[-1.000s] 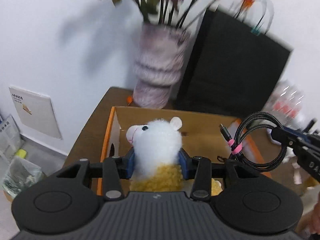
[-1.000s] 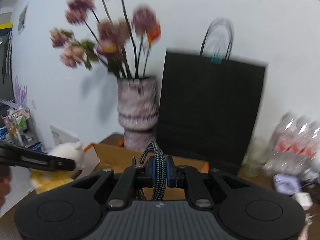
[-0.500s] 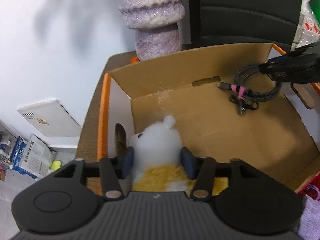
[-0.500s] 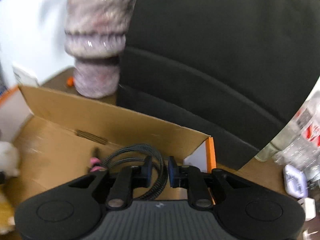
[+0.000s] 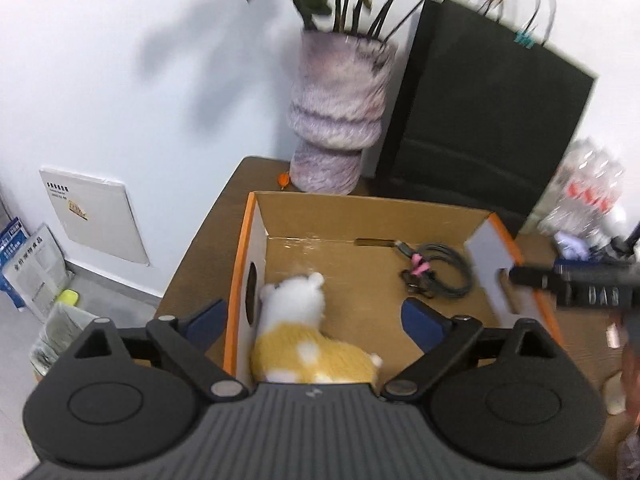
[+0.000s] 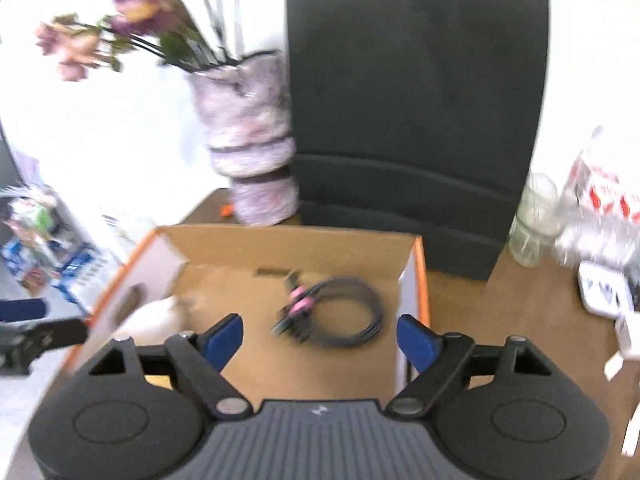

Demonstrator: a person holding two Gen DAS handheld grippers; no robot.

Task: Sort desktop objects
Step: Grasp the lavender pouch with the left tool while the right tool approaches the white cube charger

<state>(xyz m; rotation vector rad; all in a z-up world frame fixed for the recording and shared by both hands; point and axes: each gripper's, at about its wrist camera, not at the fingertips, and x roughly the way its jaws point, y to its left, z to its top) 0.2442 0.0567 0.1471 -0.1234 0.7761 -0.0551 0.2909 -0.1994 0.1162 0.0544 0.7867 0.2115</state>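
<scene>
One open cardboard box [image 5: 360, 216] with orange edges sits just ahead of both grippers. Inside lie one fluffy white-and-yellow plush toy [image 5: 308, 336], below the left gripper [image 5: 316, 320], and one coiled black braided cable [image 6: 340, 312], ahead of the right gripper [image 6: 320, 332]. Both grippers' jaws are opening wide, gripping nothing.

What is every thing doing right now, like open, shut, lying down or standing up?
Left gripper: fingers opening, nothing between them pressed.
Right gripper: fingers opening, holding nothing.
Plush toy: lying in the box, let go.
Cable: coiled, lying on the box floor.
Cardboard box: open on top.
Vase: standing upright with flowers in it.
Black bag: standing upright, clipped at the top.
</scene>
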